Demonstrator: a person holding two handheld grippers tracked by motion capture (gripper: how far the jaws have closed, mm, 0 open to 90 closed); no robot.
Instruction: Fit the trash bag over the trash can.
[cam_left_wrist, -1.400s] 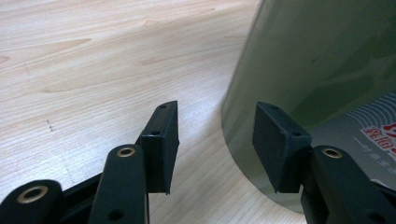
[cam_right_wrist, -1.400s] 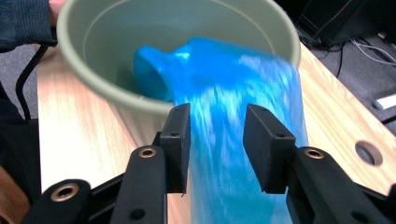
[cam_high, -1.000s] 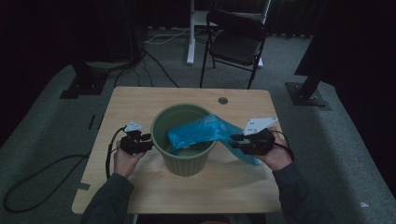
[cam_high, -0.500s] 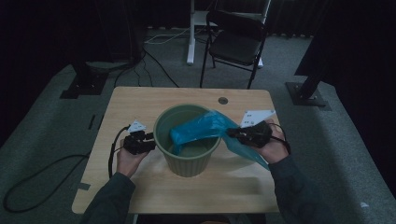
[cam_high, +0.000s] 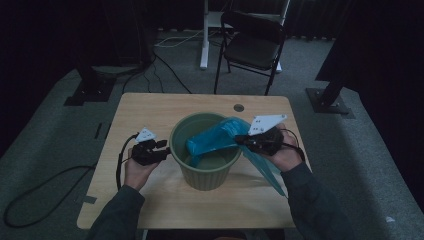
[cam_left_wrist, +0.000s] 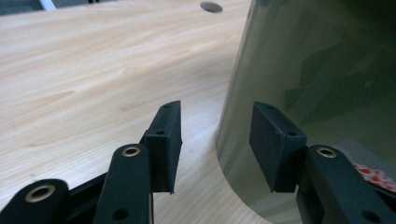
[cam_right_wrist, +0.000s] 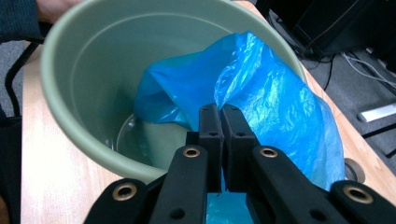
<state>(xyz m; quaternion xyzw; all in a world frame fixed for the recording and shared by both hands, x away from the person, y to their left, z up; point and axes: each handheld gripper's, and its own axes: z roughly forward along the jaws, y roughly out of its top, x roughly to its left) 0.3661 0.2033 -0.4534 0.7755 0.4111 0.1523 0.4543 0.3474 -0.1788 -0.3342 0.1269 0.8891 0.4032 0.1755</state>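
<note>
Right gripper (cam_right_wrist: 219, 112) clenched on bag (cam_right_wrist: 261, 93) edge, jaws just closed, to pull film over bin (cam_high: 206, 150) rim. Bag half inside bin, half draped outside. Left gripper (cam_left_wrist: 215, 135) released, straddling bin wall, likely to steady it.

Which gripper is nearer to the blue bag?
Right. The right gripper is shut on the blue bag at the bin's rim; the left gripper is open beside the bin's outer wall.

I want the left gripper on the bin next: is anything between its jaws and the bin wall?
Nothing visible. The left gripper stands open with only bare table between its pads, right beside the green bin. The blue bag, pinched by the right gripper, drapes over the opposite rim.
</note>
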